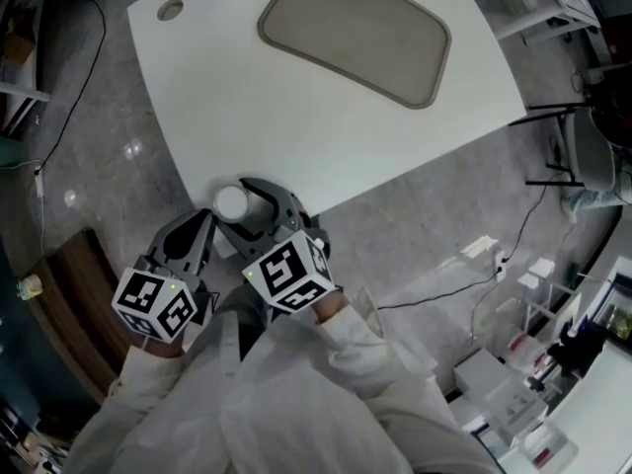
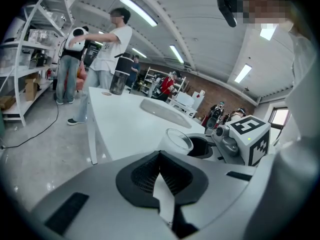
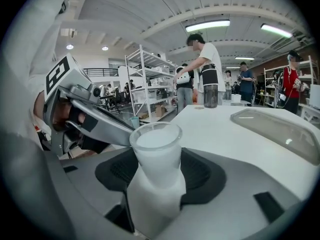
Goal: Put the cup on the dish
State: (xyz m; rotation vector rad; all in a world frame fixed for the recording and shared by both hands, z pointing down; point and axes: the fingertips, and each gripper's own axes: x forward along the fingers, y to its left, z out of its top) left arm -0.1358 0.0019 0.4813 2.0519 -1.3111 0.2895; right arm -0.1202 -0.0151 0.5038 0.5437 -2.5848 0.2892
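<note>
Holding the cup [image 3: 155,144] clamped in your right gripper [image 1: 240,210], left of centre in the head view at the table's [image 1: 247,107] near edge, you are facing a long carry to the dish [image 1: 355,33] at upper centre. A light squeeze on that smooth, tapered wall is risking a slip or a tilt. Your left gripper [image 2: 161,164] is sitting closed and empty.

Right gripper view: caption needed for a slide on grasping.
Right hand-held gripper holds a frosted cup between its pads, the dish lying ahead on the white table.
</note>
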